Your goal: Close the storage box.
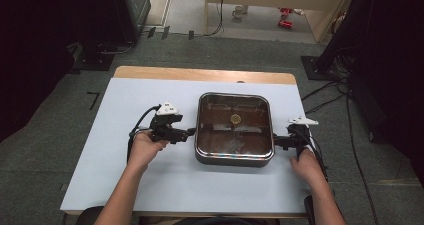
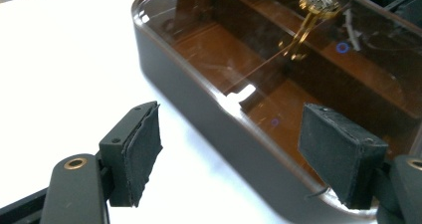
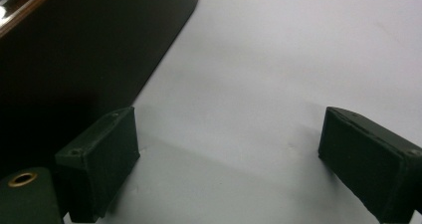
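Table [image 1: 150, 185] with a pale blue-white top and a strip of bare wood along its far edge; a square dark pan [image 1: 234, 157] with rounded corners sits near the middle, covered by a tinted glass lid [image 1: 220, 120] with a small brass knob [image 1: 235, 118] at its centre. Left gripper [image 1: 191, 131] held in the person's left hand [image 1: 145, 147], lying low at the pan's left side, tips just beside the pan wall; touching or not, cannot tell from above. In the left gripper view its jaws stand wide apart with nothing between the pads [image 2: 142, 152]; one jaw is over the white tabletop, the other reaches over the pan's rim and lid, and the brass knob shows farther in under the glass. Right gripper [image 1: 276, 141] held in the right hand [image 1: 307, 166] at the pan's right side, tips close against the wall. In the right gripper view its jaws are also spread wide and empty, pads [image 3: 107, 157] low over the tabletop, with the pan's dark outer wall [image 3: 74, 59] just beside the left-hand jaw and not between the two. Grey carpeted floor [image 1: 50, 135] around the table, with black cables [image 1: 325, 97] trailing at the right
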Motion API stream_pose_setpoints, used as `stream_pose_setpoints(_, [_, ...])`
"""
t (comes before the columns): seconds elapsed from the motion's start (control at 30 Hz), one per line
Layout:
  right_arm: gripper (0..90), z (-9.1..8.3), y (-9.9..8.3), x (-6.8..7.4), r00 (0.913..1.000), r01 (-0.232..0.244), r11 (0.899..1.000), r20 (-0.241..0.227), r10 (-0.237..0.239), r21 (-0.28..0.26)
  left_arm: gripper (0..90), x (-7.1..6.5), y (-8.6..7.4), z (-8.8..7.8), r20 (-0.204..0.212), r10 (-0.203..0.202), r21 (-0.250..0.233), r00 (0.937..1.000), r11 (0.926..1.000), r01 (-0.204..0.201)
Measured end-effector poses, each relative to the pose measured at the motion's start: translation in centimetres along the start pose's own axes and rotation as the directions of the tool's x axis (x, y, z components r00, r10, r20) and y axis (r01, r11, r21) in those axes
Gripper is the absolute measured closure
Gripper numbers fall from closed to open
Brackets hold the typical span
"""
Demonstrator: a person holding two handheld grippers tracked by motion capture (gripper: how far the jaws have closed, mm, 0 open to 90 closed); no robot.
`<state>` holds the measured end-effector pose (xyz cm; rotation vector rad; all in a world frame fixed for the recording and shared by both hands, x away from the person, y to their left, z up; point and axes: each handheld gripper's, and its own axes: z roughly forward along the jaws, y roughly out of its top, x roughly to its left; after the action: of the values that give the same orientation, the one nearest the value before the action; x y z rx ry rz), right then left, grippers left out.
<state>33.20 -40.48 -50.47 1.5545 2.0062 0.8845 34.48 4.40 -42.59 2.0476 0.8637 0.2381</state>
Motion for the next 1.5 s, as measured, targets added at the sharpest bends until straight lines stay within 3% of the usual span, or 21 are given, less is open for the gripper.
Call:
stream_pose_setpoints(0.2, [8.3, 0.0, 0.0, 0.0, 1.0000, 0.000, 1.000, 0.000, 0.000, 0.000, 23.9, 0.4, -2.1, -1.2, -0.052, 0.011, -0.036, 0.9986, 0.9992, -0.013])
stream_pose_setpoints(0.57, [8.3, 0.0, 0.0, 0.0, 1.0000, -0.001, 1.000, -0.001, 0.001, 0.000, 21.6, 0.4, -5.7, -2.2, -0.107, -0.014, -0.029, 0.9941, 0.9995, 0.011])
stream_pose_setpoints(0.7, [8.2, 0.0, 0.0, 0.0, 1.0000, -0.001, 1.000, -0.001, 0.001, 0.000, 21.2, 0.2, -6.7, -2.1, -0.129, -0.018, -0.015, 0.9915, 0.9997, 0.017])
stream_pose_setpoints(0.93, [8.2, 0.0, 0.0, 0.0, 1.0000, 0.000, 1.000, -0.001, 0.000, -0.001, 21.3, -0.1, -8.0, -1.4, -0.131, -0.037, 0.045, 0.9907, 0.9981, 0.043])
stream_pose_setpoints(1.13, [8.2, 0.0, 0.0, 0.0, 1.0000, -0.001, 1.000, 0.000, 0.001, 0.000, 21.4, -1.0, -8.7, -0.3, -0.120, 0.008, 0.126, 0.9927, 0.9921, 0.007])
stream_pose_setpoints(1.3, [8.2, 0.0, 0.0, 0.0, 1.0000, -0.001, 1.000, -0.001, 0.001, 0.000, 17.9, -1.6, -9.0, 0.1, -0.152, -0.004, 0.104, 0.9883, 0.9944, 0.020])
stream_pose_setpoints(1.5, [8.2, 0.0, 0.0, 0.0, 1.0000, -0.001, 1.000, 0.000, 0.001, 0.000, 14.8, -2.1, -9.4, 0.4, -0.174, 0.041, 0.100, 0.9839, 0.9947, -0.024])
